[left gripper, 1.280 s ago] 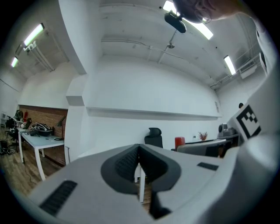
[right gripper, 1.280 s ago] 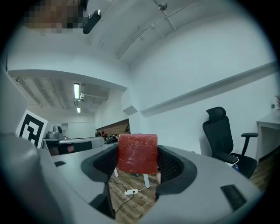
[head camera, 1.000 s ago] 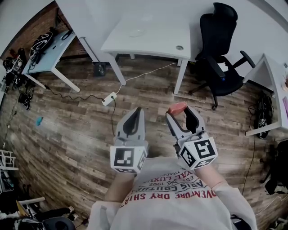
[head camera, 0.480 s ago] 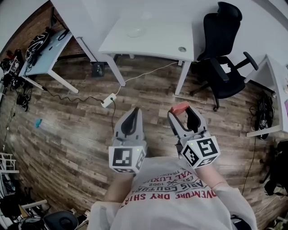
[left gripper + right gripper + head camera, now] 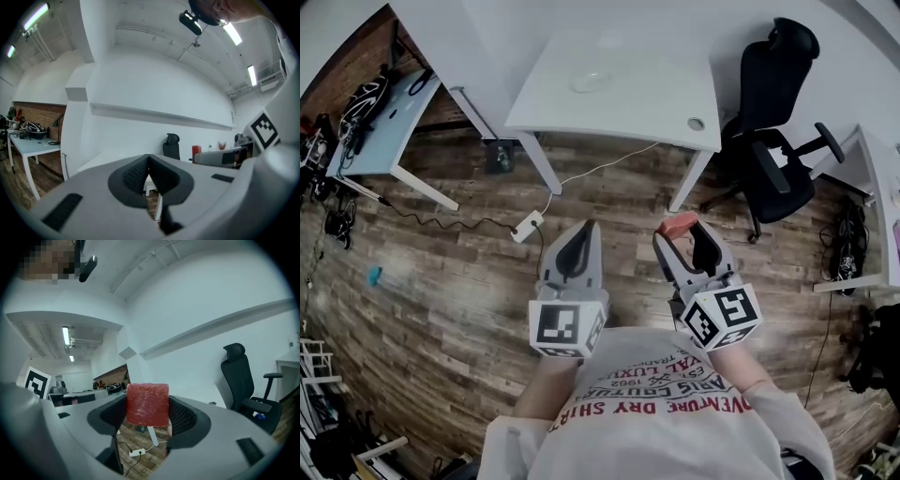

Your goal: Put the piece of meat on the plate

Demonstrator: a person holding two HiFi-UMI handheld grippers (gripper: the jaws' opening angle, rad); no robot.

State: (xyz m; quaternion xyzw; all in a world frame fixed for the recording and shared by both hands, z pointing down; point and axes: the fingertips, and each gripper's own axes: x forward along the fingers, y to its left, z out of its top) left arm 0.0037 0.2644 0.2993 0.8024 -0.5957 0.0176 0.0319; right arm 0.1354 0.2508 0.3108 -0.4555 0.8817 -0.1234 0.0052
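Red piece of meat [image 5: 146, 404] fills right gripper [image 5: 686, 234], short of table [image 5: 628, 103] edge.

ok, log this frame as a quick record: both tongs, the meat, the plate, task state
left tongs: shut, nothing between the jaws
right tongs: shut on the piece of meat, a red block clamped by its sides
plate: faint pale round dish on the white table ahead
meat vs plate: apart; meat held in the air over the wood floor, short of the table
task state: meat gripped, not yet on the plate
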